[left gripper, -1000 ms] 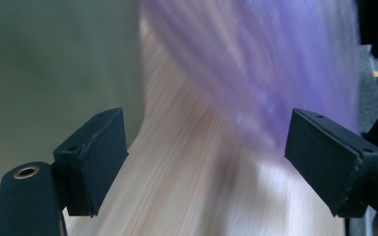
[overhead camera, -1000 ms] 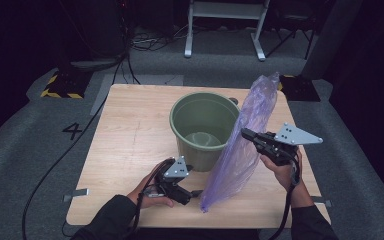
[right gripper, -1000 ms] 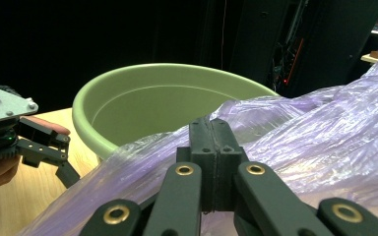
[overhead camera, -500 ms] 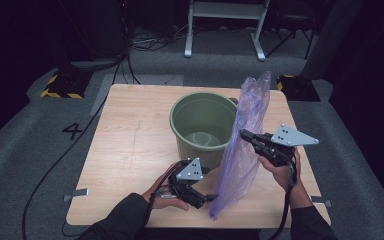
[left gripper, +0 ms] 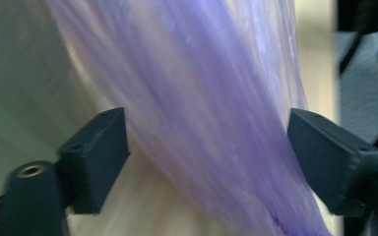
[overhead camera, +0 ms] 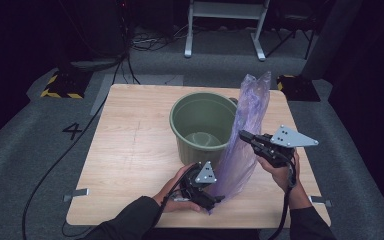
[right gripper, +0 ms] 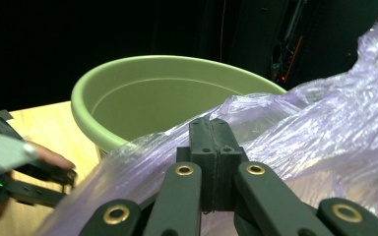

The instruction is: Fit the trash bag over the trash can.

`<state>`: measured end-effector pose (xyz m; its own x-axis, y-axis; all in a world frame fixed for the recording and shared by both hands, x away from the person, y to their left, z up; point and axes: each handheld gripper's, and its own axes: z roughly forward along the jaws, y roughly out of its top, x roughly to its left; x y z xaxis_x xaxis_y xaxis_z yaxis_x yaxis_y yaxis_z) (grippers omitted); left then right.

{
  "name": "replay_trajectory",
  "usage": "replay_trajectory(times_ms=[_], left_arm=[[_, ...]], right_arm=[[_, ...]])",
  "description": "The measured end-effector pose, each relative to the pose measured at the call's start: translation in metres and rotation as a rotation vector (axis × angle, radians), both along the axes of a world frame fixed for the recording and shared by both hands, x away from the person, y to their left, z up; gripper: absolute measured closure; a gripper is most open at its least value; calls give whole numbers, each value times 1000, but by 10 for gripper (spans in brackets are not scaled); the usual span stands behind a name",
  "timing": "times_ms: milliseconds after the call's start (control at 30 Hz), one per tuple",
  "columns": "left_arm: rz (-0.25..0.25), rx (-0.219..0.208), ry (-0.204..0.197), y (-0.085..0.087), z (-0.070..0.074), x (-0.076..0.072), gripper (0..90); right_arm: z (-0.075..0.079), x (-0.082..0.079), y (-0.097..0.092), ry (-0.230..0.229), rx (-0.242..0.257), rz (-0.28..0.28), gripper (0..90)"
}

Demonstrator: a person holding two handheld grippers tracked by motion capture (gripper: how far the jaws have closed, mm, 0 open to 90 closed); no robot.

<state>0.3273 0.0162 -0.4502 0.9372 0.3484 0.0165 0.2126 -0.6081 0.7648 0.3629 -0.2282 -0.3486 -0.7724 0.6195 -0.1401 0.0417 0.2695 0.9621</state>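
A tall, thin purple plastic bag stands beside a green bucket on the wooden table. My right gripper is shut on the bag's film partway up and holds it upright against the bucket's right side. In the right gripper view the film is pinched between the closed jaws, with the bucket rim just beyond. Low at the front edge, my left gripper reaches the bag's bottom. Its jaws have just been closing; the bag hangs between the pads, which still stand apart.
The bucket sits at the table's middle, a little right. On the grey floor are a painted 4, a yellow-and-black striped box, cables and a white stand at the back. Small tape tabs stick out at the table's sides.
My left gripper has slid to the right along the front edge until the bag's lower end lies between its jaws. The bag now hangs more upright. The right gripper has kept still.
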Motion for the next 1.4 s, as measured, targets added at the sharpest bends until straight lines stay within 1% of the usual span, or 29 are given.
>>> replay_trajectory(times_ms=[33,67,100,133,167,267,300,333,367,533,567,633,667,700,733,800,867,900,933,967,1000,1033,1067,1133,1167,1267,1333,1367,1400], left_arm=[[14,26,-12,-2,-3,2,287],[14,26,-12,-2,-3,2,352],[21,56,-48,-4,-6,3,404],[21,56,-48,-4,-6,3,489],[35,69,-93,-3,-5,5,553],[57,46,-136,4,0,9,761],[57,46,-136,4,0,9,816],[67,32,-151,8,3,9,816],[76,19,-187,13,8,8,877],[63,-27,-249,26,24,-1,889],[65,-68,-275,34,37,-5,891],[62,-100,-295,41,49,-8,892],[62,-100,-295,41,49,-8,893],[62,-115,-307,44,55,-10,893],[64,-135,-333,49,66,-12,893],[65,-152,-365,53,75,-13,893],[68,-156,-368,55,79,-13,893],[70,-175,-386,60,87,-12,893],[70,-175,-386,60,87,-12,894],[79,-164,-410,63,93,-11,894],[79,-164,-410,63,93,-11,894],[78,-184,-397,65,97,-8,894],[80,-196,-403,67,100,-7,893],[88,-197,-416,69,107,-4,894],[97,-196,-431,71,116,1,894],[100,-176,-439,72,122,9,893],[116,-156,-447,74,129,20,893],[124,-169,-431,77,135,31,894],[129,-172,-428,77,138,35,894]], right_arm=[[0,0,0,-3,3,3,900],[0,0,0,-6,6,8,900],[1,-1,0,-5,8,12,900],[1,-2,0,-8,11,16,900],[1,-3,0,-8,15,19,900],[3,-5,-1,-17,25,27,900],[3,-5,-2,-16,27,27,900],[3,-5,-2,-16,27,27,900],[5,-6,-3,-19,38,28,900],[9,-7,-7,-29,49,29,900],[11,-7,-8,-31,56,27,900],[13,-7,-9,-35,65,25,900],[14,-7,-9,-38,72,27,900],[15,-7,-9,-42,73,24,900],[17,-7,-10,-44,78,26,900],[19,-6,-9,-48,84,23,900],[21,-4,-9,-52,89,22,900],[22,-4,-8,-54,92,22,900],[23,-3,-8,-55,92,20,900],[24,-2,-7,-59,94,20,900],[25,-2,-7,-59,94,20,900],[25,-2,-7,-59,94,20,900],[25,0,-6,-59,94,17,900],[26,3,-5,-55,89,9,900],[27,5,-4,-53,87,4,900],[28,9,-3,-51,88,-5,900],[32,15,-2,-48,82,-25,900],[33,17,-1,-45,80,-30,900],[34,19,-1,-43,74,-36,900]])
